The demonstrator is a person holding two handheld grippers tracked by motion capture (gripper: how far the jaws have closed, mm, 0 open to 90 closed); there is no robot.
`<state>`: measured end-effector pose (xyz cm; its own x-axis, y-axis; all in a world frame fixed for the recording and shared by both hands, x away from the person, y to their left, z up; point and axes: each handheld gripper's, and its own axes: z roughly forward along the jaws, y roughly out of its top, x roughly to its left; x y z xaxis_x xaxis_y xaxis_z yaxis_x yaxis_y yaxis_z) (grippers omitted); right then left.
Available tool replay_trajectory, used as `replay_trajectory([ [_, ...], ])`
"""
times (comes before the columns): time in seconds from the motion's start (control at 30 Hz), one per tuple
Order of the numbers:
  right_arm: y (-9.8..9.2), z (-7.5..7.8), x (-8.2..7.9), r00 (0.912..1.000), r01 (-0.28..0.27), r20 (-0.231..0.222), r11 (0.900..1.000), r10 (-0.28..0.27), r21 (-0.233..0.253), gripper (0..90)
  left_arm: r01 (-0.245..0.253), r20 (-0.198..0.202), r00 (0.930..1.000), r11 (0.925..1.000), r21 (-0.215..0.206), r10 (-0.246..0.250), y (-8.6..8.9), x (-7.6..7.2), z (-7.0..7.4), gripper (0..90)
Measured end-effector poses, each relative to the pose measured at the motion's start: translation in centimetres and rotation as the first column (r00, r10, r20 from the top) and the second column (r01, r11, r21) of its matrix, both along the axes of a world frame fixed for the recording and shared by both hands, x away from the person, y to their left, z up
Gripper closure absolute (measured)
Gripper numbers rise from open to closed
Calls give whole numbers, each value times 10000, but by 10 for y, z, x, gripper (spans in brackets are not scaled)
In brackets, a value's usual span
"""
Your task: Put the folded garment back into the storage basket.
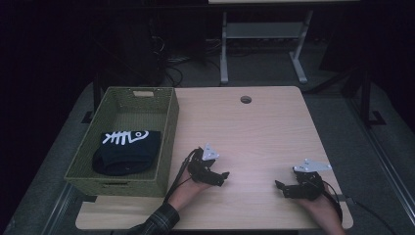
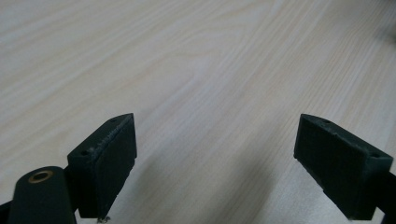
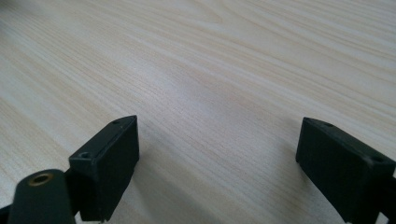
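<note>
My left gripper (image 1: 224,175) rests low over the light wooden table (image 1: 254,127), just right of the basket, and points right. In the left gripper view its jaws stand wide apart, the gripper (image 2: 215,156) open above bare wood with nothing between them. My right gripper (image 1: 280,186) sits near the table's front right and points left toward the other one. Its own view shows the gripper (image 3: 217,158) open too, jaws far apart over bare wood grain. A black folded garment (image 1: 126,152) with a white fishbone print lies inside the green woven basket (image 1: 169,132).
The basket stands at the table's left edge and overhangs it slightly. A round cable hole (image 1: 245,100) is at the table's far middle. A white desk frame (image 1: 264,44) and cables stand on the dark floor beyond.
</note>
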<state>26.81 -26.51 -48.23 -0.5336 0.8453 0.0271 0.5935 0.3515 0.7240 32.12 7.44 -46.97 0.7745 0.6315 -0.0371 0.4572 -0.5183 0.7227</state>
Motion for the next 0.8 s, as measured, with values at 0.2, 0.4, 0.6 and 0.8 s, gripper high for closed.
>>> replay_trajectory([
  [0.2, 0, 0, 0, 10000, 5, -5, 10000, -5, 2, 130, 9, 226, 9997, 9998, 187, -13, 0, 0, -9, 127],
  [0.4, 0, 0, 0, 10000, 4, -4, 10000, -4, 0, 130, 96, 276, 9996, 9995, 299, -105, 0, -1, -9, 128],
  [0.6, 0, 0, 0, 10000, 3, 3, 10000, -3, -1, 130, 101, 272, 9996, 9995, 284, -108, 0, -1, -9, 128],
  [0.8, 0, 0, 0, 10000, 3, -1, 10000, -3, 0, 130, 113, 264, 9996, 9995, 291, -120, 0, -1, -9, 129],
])
